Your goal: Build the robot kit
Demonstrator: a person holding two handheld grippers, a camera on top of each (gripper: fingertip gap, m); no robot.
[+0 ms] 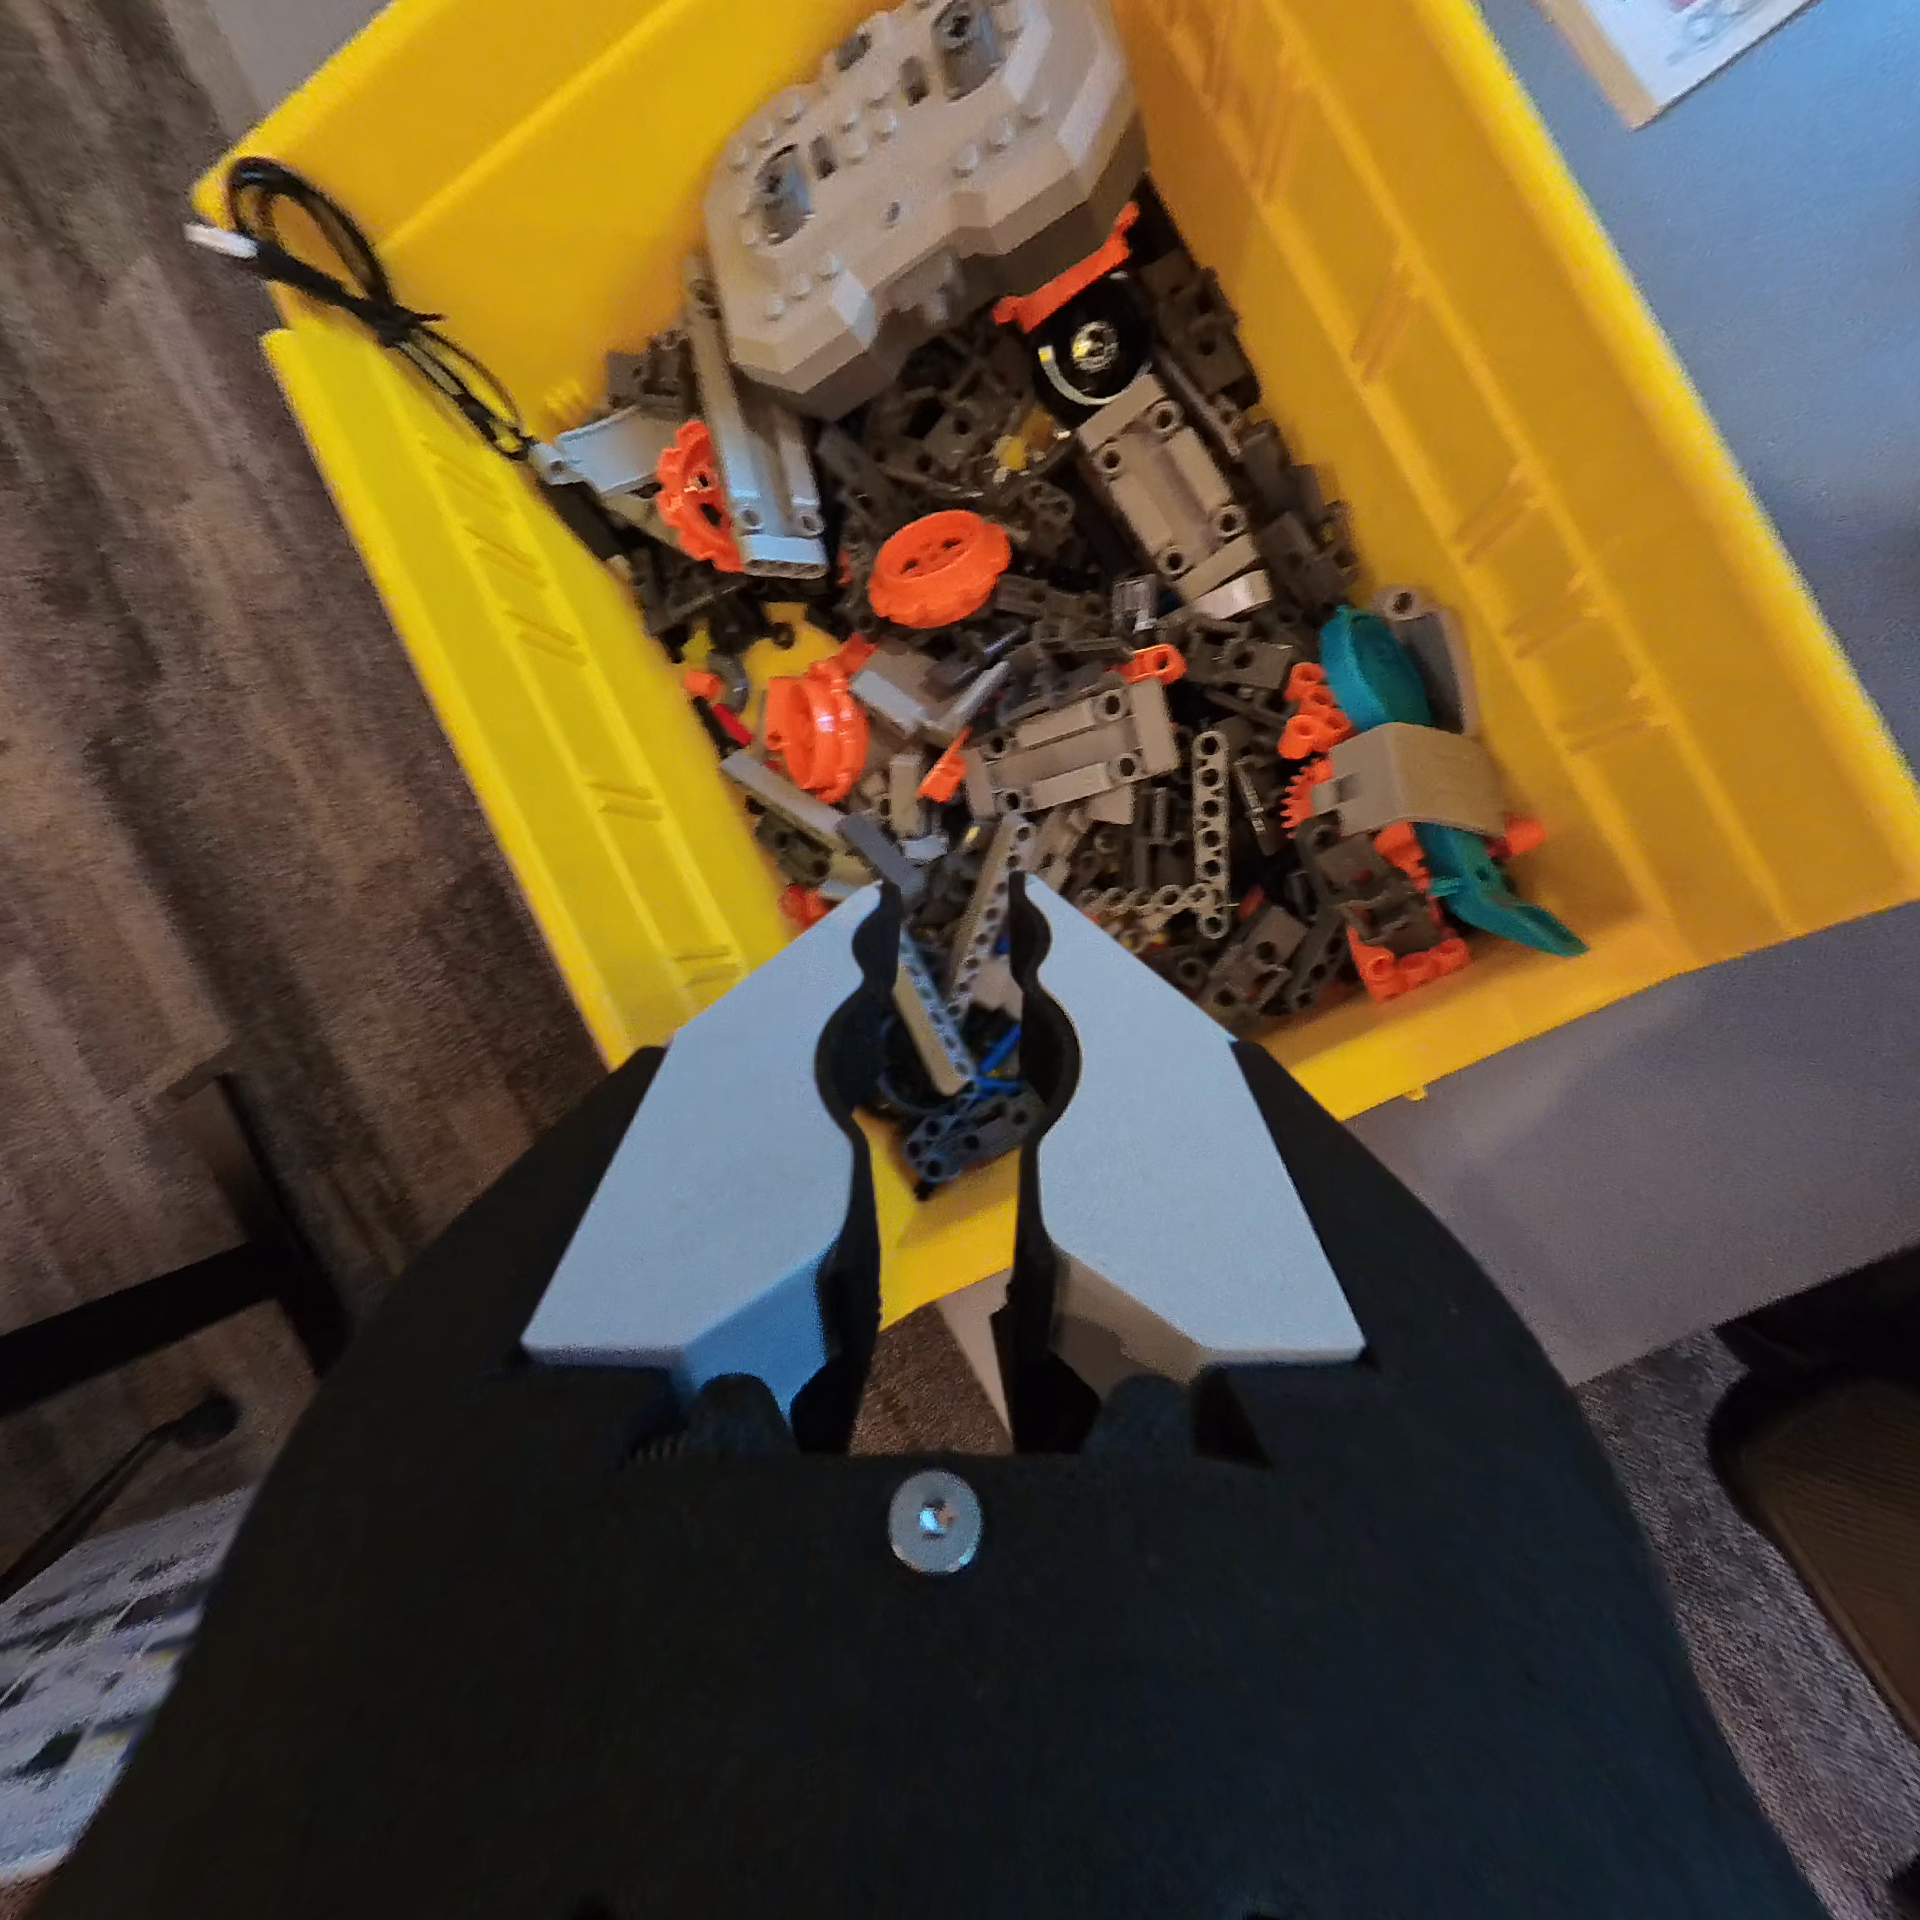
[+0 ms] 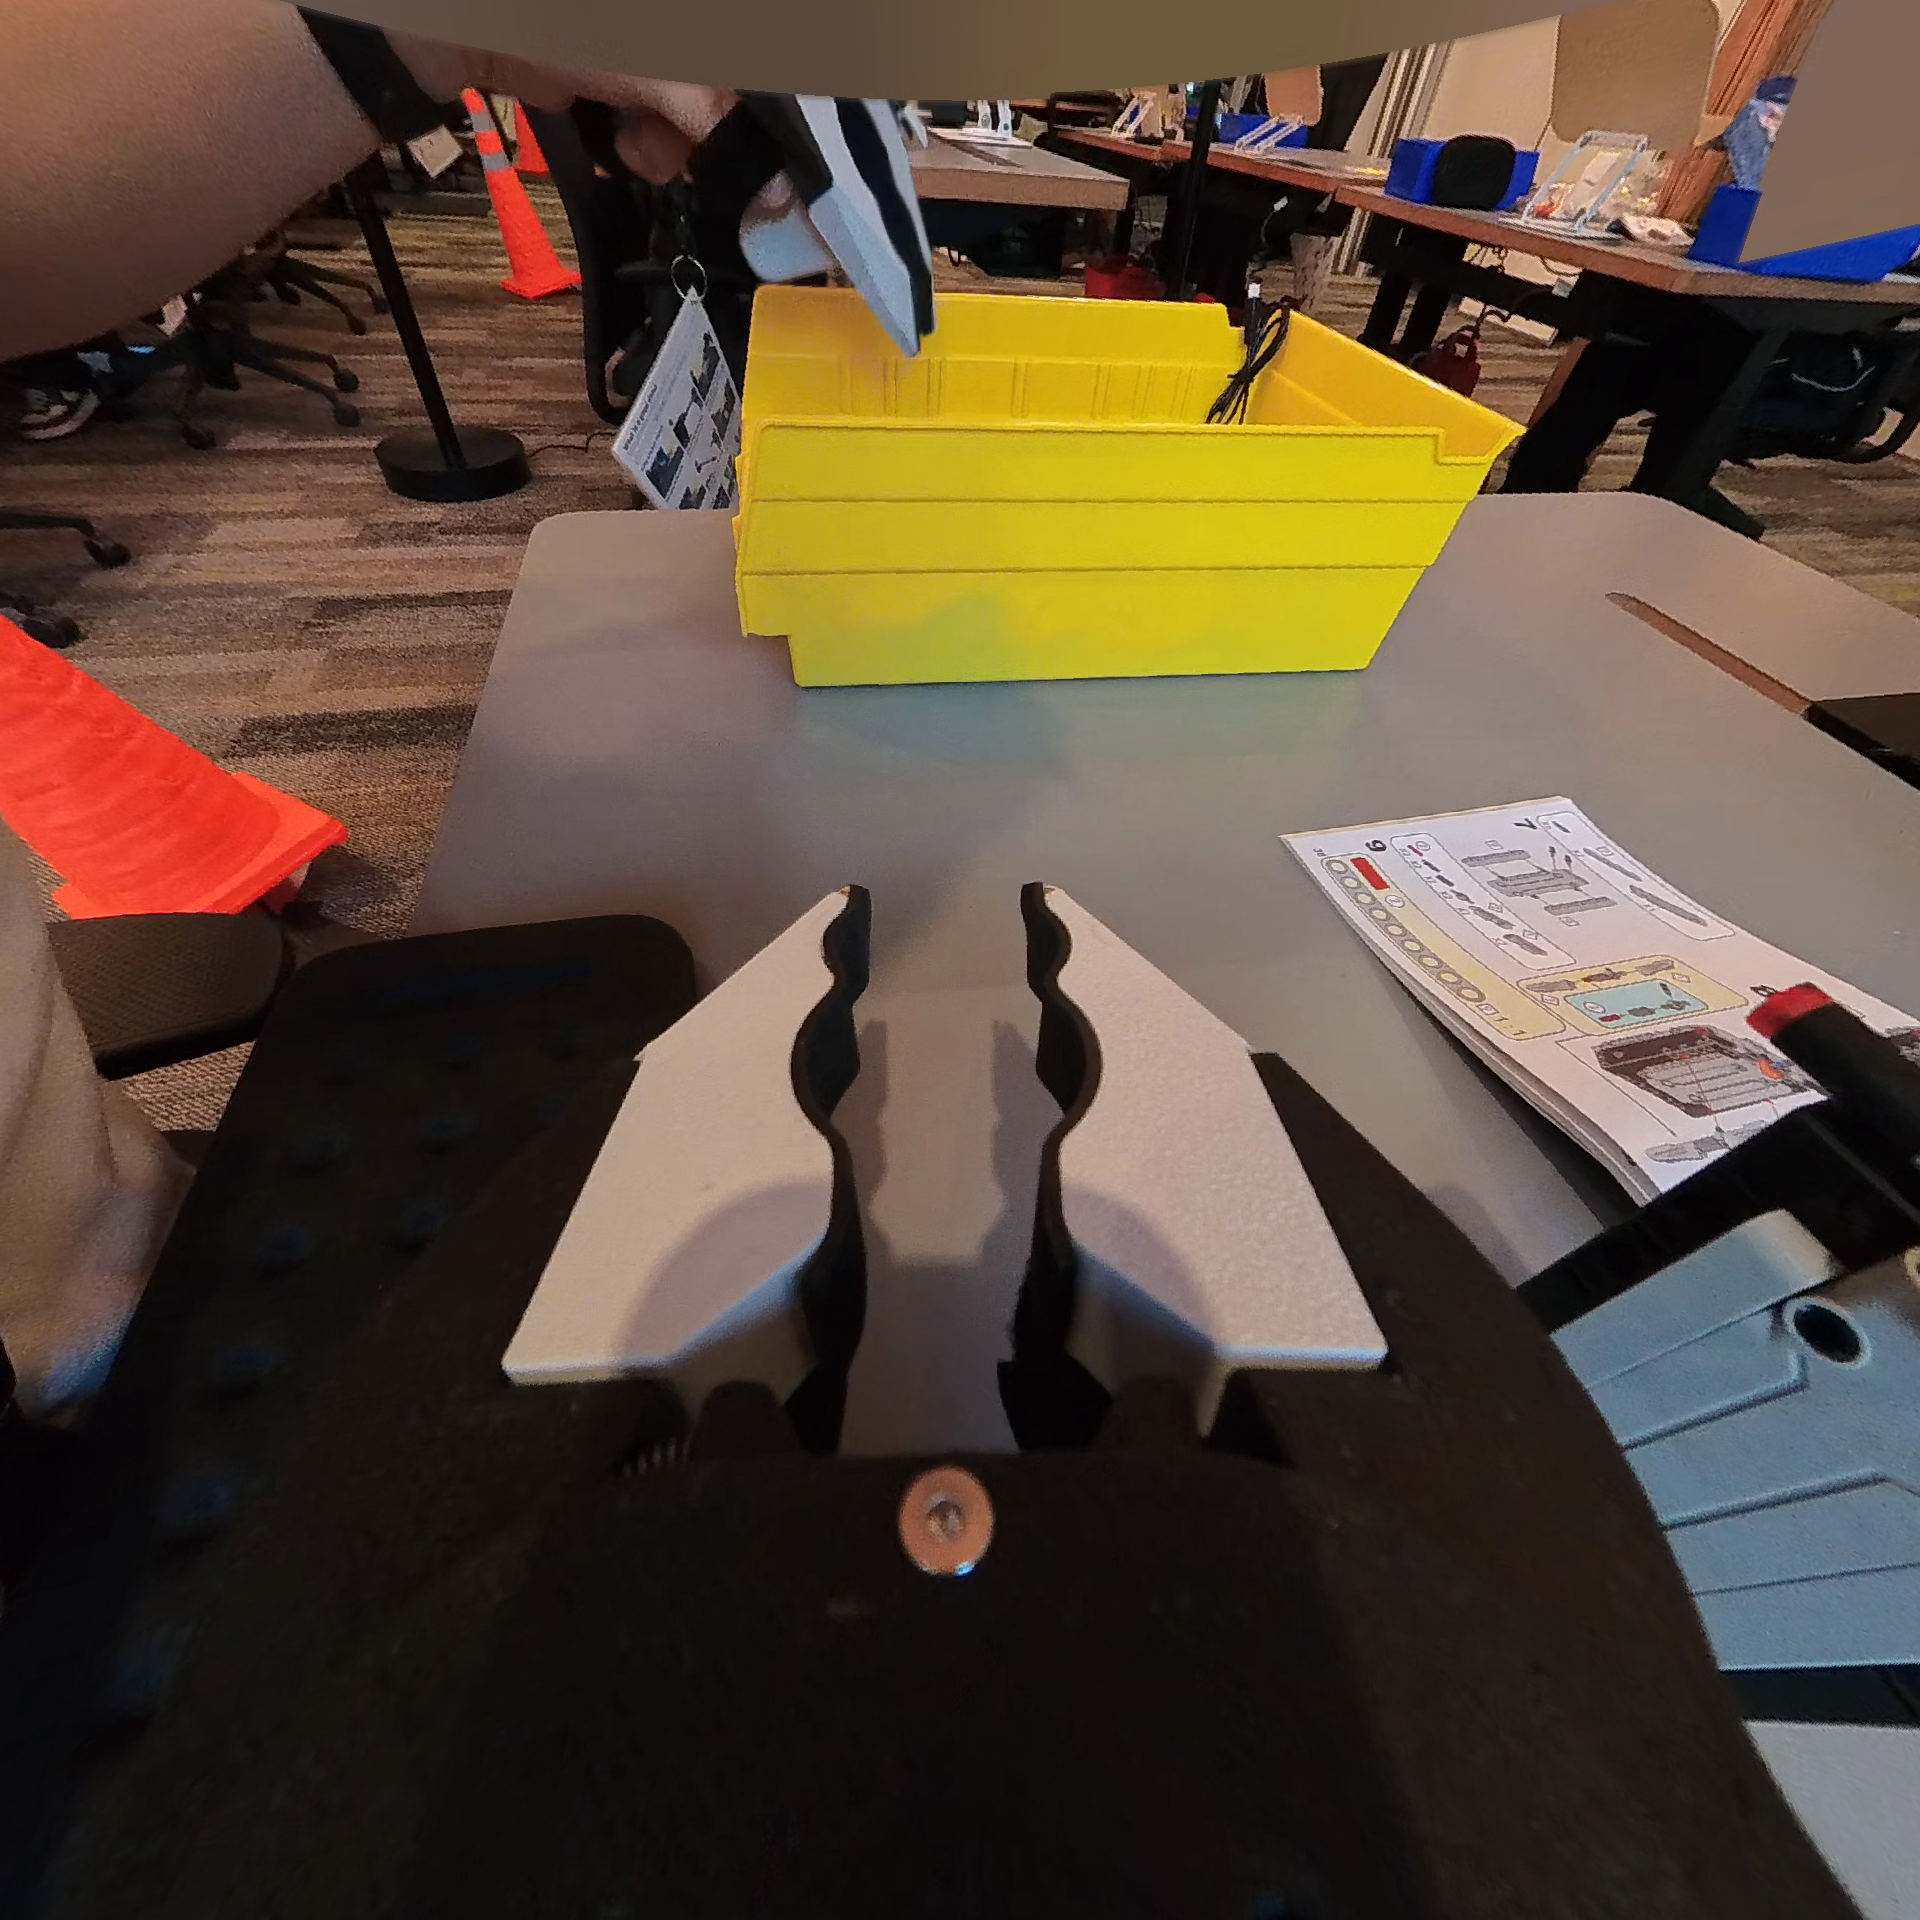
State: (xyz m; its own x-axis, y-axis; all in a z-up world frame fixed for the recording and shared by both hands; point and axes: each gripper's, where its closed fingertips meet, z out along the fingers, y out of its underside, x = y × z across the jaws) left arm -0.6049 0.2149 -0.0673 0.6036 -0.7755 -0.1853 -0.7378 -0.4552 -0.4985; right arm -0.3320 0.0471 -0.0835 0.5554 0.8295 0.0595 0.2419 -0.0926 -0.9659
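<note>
My left gripper [image 1: 954, 891] is open and empty, and hovers over the near corner of a yellow bin [image 1: 499, 229]. The bin holds a pile of grey, black and orange building-toy parts [image 1: 1081, 665]; grey beams of the pile show through the gap between the jaws. In the right wrist view the left gripper [image 2: 912, 338] points down over the bin's [image 2: 1081, 540] far left rim, held by a hand. My right gripper [image 2: 945, 899] is open and empty, low over the grey table [image 2: 727, 790], well in front of the bin.
A black cable [image 1: 343, 281] hangs over the bin's rim. An instruction booklet [image 2: 1538, 966] lies right of my right gripper, with a black red-tipped item [image 2: 1839, 1049] and a grey device [image 2: 1766, 1455] beside it. An orange cone [image 2: 135, 810] is on the floor at left. Left tips to right tips: about 35 centimetres. To reach the black red-tipped item [image 2: 1839, 1049] in a straight line is about 11 centimetres for my right fingers, about 40 centimetres for my left.
</note>
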